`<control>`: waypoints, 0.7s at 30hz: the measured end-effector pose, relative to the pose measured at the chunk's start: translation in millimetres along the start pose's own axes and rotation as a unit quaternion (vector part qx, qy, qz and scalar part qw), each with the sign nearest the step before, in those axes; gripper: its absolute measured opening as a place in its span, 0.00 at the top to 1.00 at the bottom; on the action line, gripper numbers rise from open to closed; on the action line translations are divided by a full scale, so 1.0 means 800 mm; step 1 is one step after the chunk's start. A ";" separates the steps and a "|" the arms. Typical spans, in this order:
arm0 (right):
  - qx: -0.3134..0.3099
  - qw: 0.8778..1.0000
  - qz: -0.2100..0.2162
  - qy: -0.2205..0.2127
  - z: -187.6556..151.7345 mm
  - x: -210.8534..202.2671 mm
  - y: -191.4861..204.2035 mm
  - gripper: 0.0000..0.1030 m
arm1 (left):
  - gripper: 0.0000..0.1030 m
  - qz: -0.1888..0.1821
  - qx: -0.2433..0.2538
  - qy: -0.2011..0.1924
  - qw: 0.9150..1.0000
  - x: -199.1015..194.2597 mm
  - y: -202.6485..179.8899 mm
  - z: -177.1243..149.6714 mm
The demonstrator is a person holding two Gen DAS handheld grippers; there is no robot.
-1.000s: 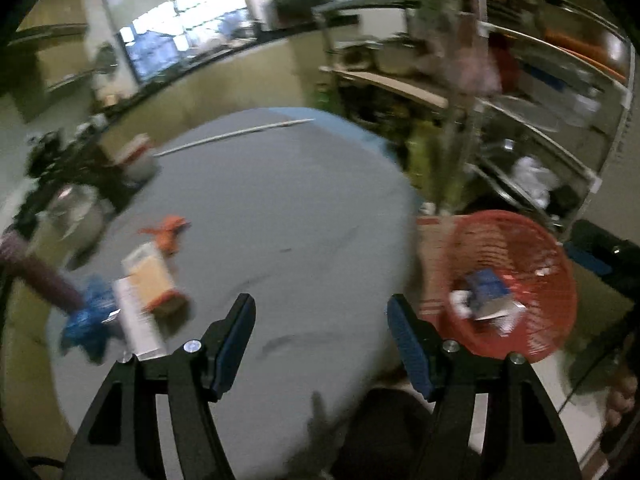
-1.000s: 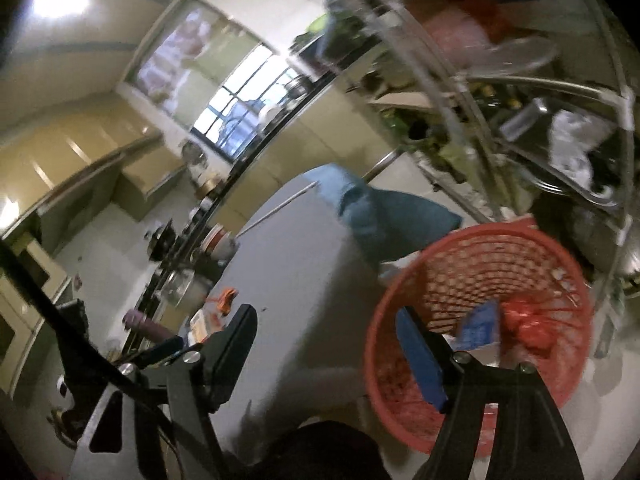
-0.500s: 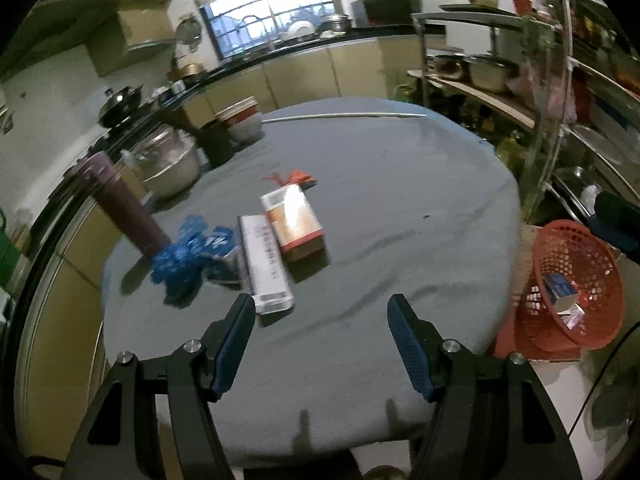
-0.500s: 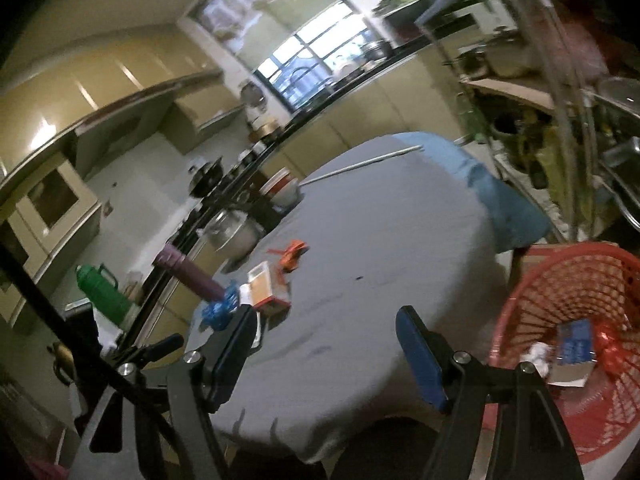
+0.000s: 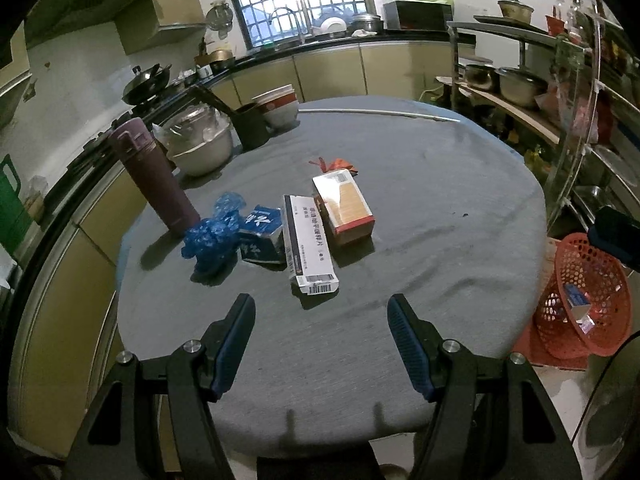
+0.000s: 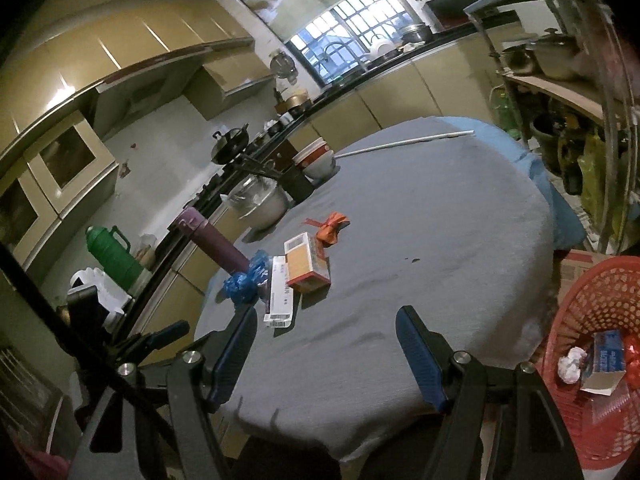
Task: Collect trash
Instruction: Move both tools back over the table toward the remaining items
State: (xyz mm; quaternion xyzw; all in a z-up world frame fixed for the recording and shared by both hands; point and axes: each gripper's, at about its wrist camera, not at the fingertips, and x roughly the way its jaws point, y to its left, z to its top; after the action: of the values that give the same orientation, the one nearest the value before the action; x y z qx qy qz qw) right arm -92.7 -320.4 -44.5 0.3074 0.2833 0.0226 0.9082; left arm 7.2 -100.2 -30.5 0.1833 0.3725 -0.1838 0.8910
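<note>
1. Overhead, the left gripper [image 5: 321, 322] hangs above the near edge of a round table [image 5: 440, 208] draped in grey cloth, its blue-padded jaws spread apart with nothing between them.
2. Beside it, the right gripper [image 6: 326, 338] hovers over the same near edge, jaws likewise parted and empty.
3. Trash sits in a cluster towards the table's left side: a long white box [image 5: 310, 248] with a barcode end, an orange and white carton [image 5: 344, 208] touching its right flank, a small blue carton [image 5: 260, 234] on its left, and a crumpled blue plastic bag [image 5: 214, 236] beside that.
4. An orange wrapper [image 5: 336, 165] lies just behind the cartons.
5. A purple flask [image 5: 154, 174] stands upright next to the blue bag.
6. On the floor to the table's right, a red mesh basket [image 6: 592, 292] holds a blue box [image 6: 608, 352], a wad of white paper [image 6: 572, 364] and something red.
7. Bowls and a covered steel pot [image 5: 200, 142] crowd the table's far left rim.
</note>
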 end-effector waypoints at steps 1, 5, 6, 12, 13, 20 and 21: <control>0.000 1.000 0.000 0.001 0.000 0.000 0.001 0.27 | 0.33 0.000 -0.001 0.000 1.000 0.000 0.001 -0.001; -0.004 1.000 0.000 0.005 0.001 0.007 0.006 0.27 | 0.33 0.001 -0.007 0.002 1.000 0.001 0.008 -0.003; -0.005 1.000 0.001 0.006 0.001 0.009 0.008 0.27 | 0.33 0.001 -0.008 0.002 1.000 0.001 0.008 -0.004; -0.016 1.000 0.008 0.015 0.002 0.023 0.021 0.27 | 0.33 0.008 -0.021 0.004 1.000 0.003 0.024 -0.009; -0.018 1.000 0.010 0.016 0.002 0.025 0.023 0.27 | 0.33 0.011 -0.024 0.004 1.000 0.003 0.028 -0.009; -0.034 0.999 0.021 0.029 0.001 0.047 0.043 0.27 | 0.33 0.019 -0.041 0.004 0.999 0.004 0.050 -0.014; -0.036 0.999 0.021 0.030 0.001 0.050 0.046 0.27 | 0.33 0.020 -0.043 0.004 0.999 0.004 0.053 -0.015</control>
State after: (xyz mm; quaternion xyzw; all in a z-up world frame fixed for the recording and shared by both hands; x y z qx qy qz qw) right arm -54.1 -282.7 -43.0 0.2798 0.3031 0.0615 0.9089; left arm 21.8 -58.4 -32.3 0.1526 0.3801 -0.1488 0.9001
